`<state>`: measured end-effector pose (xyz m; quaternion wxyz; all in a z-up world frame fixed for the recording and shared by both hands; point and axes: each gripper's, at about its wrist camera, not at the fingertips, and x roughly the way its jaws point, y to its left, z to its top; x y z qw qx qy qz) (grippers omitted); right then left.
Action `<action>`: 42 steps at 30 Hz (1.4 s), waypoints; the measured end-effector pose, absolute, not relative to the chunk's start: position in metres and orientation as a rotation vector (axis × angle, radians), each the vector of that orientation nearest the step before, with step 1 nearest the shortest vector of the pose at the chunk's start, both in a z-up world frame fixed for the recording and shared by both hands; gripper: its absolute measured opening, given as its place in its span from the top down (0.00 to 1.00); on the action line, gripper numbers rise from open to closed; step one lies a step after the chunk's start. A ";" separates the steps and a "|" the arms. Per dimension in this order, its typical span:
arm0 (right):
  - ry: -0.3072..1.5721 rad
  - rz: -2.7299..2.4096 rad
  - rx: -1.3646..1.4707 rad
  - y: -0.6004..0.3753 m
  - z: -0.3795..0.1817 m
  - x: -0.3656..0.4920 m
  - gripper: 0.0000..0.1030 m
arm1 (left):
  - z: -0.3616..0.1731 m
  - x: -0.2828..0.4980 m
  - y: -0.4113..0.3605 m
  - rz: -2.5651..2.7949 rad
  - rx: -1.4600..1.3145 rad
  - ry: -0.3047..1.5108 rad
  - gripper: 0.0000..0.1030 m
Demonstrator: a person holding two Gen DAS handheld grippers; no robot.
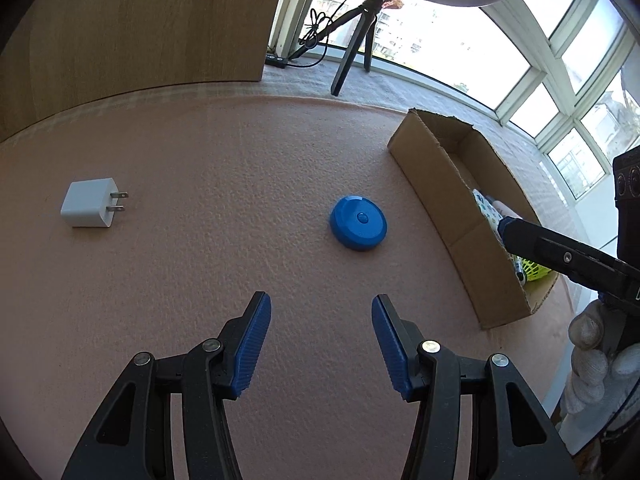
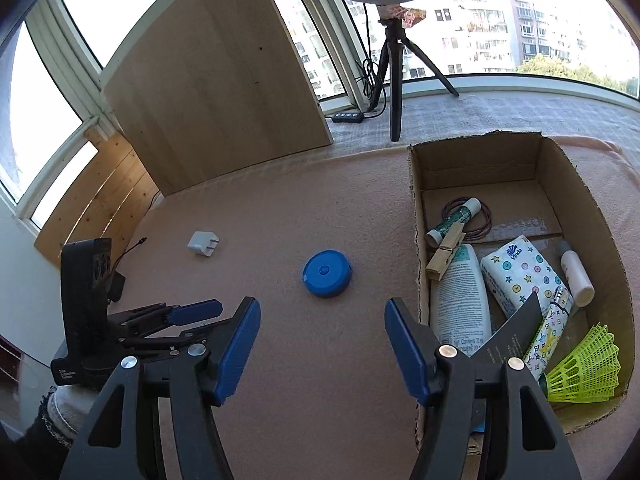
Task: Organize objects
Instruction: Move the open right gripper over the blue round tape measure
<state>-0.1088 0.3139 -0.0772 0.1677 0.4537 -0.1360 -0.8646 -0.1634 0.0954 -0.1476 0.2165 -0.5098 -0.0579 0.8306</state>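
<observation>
Left hand-held gripper empty, blue disc just ahead

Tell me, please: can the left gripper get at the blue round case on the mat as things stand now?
Probably yes. The left gripper is open and empty, the blue round case lies just ahead on the bare mat, and nothing stands between them.

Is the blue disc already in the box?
No, the blue disc lies on the pink mat left of the box, apart from it.
</observation>
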 end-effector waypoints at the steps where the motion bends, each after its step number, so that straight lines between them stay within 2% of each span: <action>1: -0.401 -2.441 1.311 0.310 -0.080 -0.115 0.52 | -0.148 -0.165 0.095 2.300 -1.409 -0.162 0.45; 6: -0.395 -2.392 1.396 0.287 -0.094 -0.145 0.54 | -0.147 -0.168 0.089 2.299 -1.407 -0.184 0.46; 18: -0.205 -2.485 1.607 0.249 -0.135 -0.202 0.54 | -0.149 -0.160 0.040 2.342 -1.422 -0.240 0.46; 25: -0.247 -2.402 1.642 0.243 -0.145 -0.208 0.53 | -0.155 -0.159 0.026 2.344 -1.444 -0.247 0.46; 34: -0.350 -2.216 1.617 0.224 -0.144 -0.186 0.54 | -0.162 -0.159 0.048 2.288 -1.451 -0.176 0.46; 38: -0.360 -2.233 1.620 0.233 -0.144 -0.184 0.64 | -0.171 -0.168 0.061 2.256 -1.472 -0.170 0.51; 42: -0.349 -2.208 1.629 0.234 -0.148 -0.185 0.67 | -0.176 -0.177 0.076 2.227 -1.470 -0.169 0.54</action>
